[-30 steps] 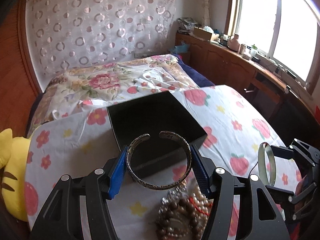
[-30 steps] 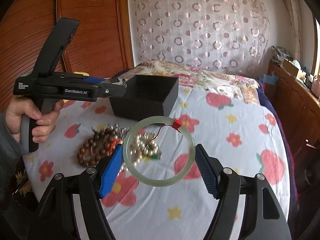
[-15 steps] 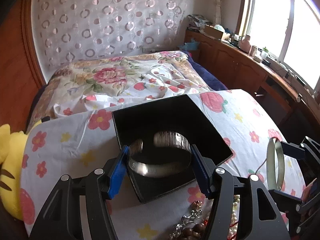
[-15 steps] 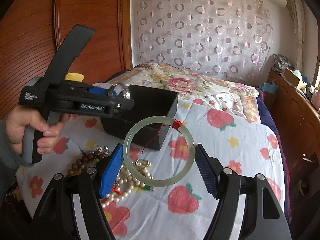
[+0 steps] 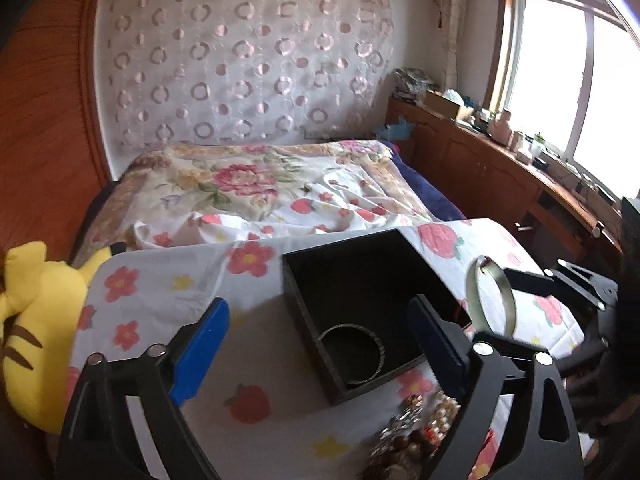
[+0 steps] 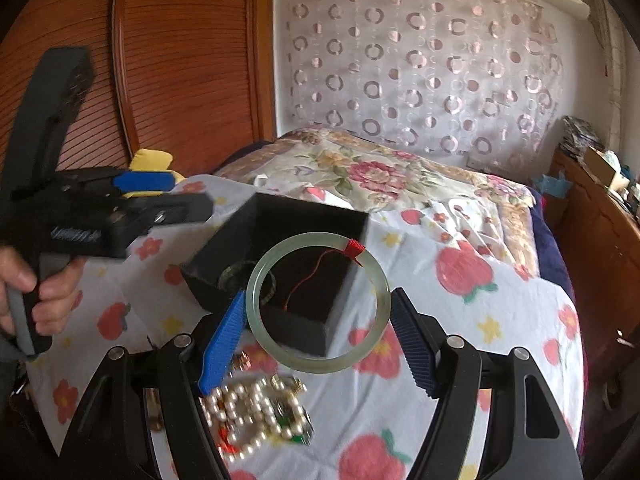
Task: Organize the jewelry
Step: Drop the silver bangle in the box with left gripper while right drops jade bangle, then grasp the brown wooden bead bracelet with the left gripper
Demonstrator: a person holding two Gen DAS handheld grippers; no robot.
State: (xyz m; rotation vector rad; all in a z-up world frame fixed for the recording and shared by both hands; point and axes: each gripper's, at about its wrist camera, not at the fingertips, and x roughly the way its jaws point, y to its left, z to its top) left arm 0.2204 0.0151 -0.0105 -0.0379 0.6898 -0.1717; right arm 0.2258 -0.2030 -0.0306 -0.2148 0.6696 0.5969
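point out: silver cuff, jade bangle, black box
silver cuff [image 5: 352, 354], left wrist view, on its near band, lying inside the box.
jade bangle [image 6: 256, 280], right wrist view, on its left arc, between the right claw's pads.
black box [image 5: 310, 326], left wrist view, on its near-left wall.

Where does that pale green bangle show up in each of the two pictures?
Left wrist view: green bangle at right, seen edge-on, beside the black box.
Right wrist view: green bangle at centre, face-on, between the blue pads.
Shared landmark: the black box, silver bracelet inside.
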